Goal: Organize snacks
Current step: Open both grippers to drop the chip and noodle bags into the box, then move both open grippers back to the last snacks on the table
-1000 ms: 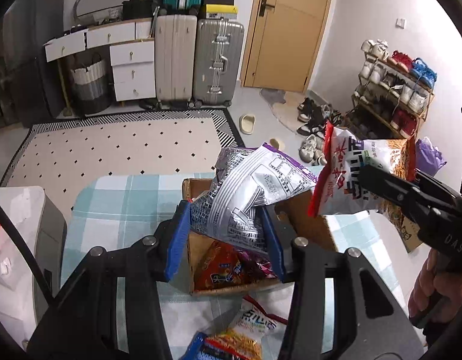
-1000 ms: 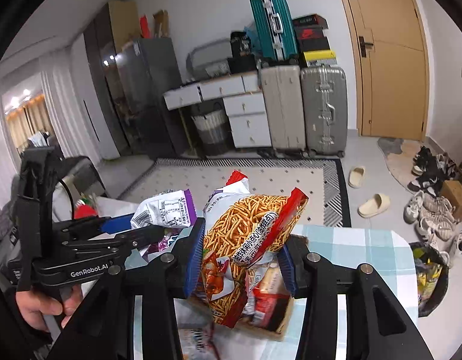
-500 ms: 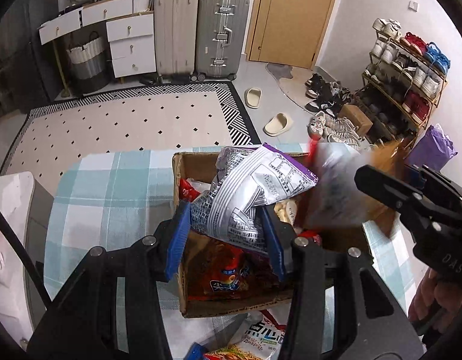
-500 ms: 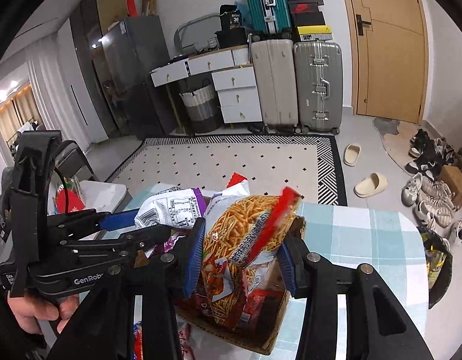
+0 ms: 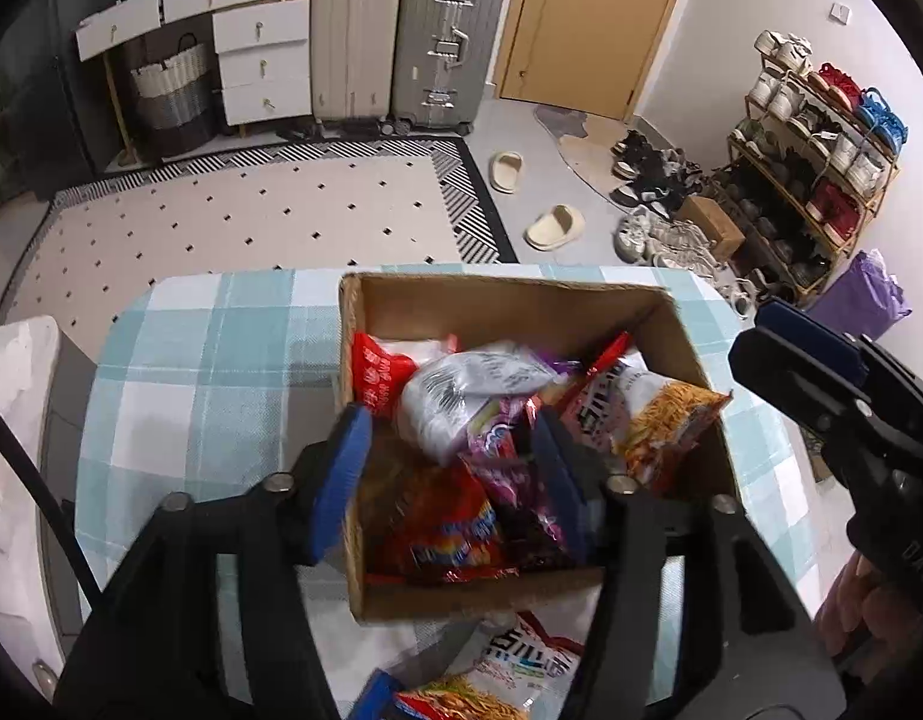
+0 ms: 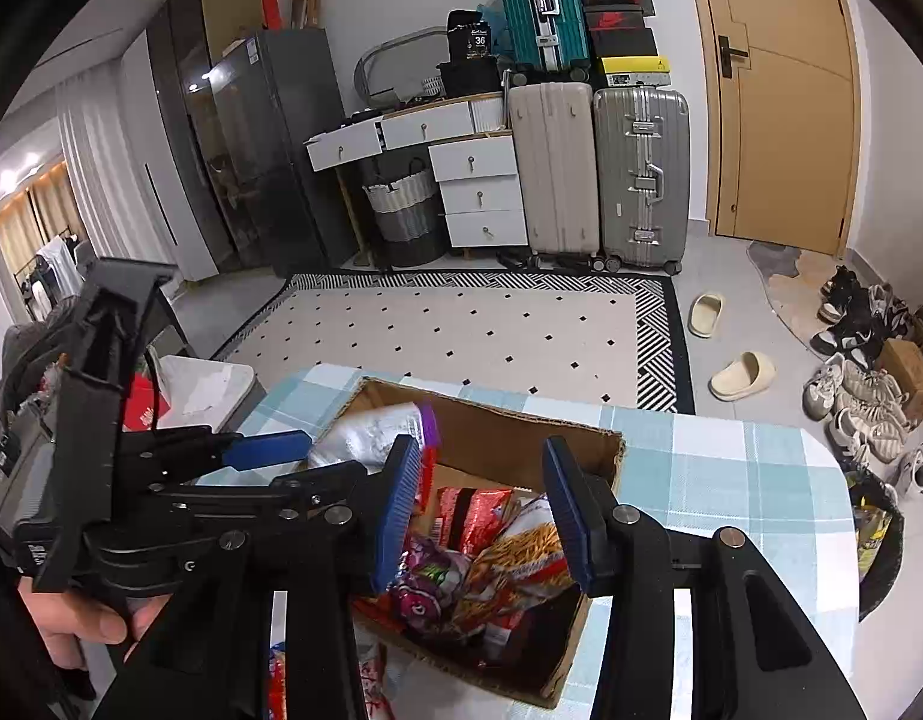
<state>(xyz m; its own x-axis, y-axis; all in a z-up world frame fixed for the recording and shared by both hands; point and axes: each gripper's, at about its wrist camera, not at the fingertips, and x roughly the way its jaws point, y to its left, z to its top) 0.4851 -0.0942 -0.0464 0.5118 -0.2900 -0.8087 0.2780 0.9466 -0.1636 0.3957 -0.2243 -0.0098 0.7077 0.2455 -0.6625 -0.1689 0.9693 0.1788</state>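
An open cardboard box (image 5: 503, 300) (image 6: 521, 432) stands on the blue-checked table (image 5: 209, 372), filled with several snack bags. The silver-and-purple bag (image 5: 461, 396) (image 6: 371, 432) lies on top of them. My left gripper (image 5: 449, 480) (image 6: 263, 450) hangs over the box's near left part. Its jaws are opening, and the silver bag is just ahead of the pads, free of them. The orange noodle-snack bag (image 5: 659, 420) (image 6: 521, 558) leans in the box's right side. My right gripper (image 6: 482, 510) (image 5: 821, 384) stands open above the box with nothing between its pads.
More snack bags (image 5: 521, 660) (image 6: 275, 684) lie on the table in front of the box. A white unit (image 5: 17, 420) stands left of the table and a dark bin (image 6: 875, 540) to its right. Beyond are a rug, suitcases, drawers, slippers and a shoe rack.
Both grippers sank toward the box. The silver bag left the left jaws, which widened, and the noodle bag left the right jaws; both bags now lie in the box.
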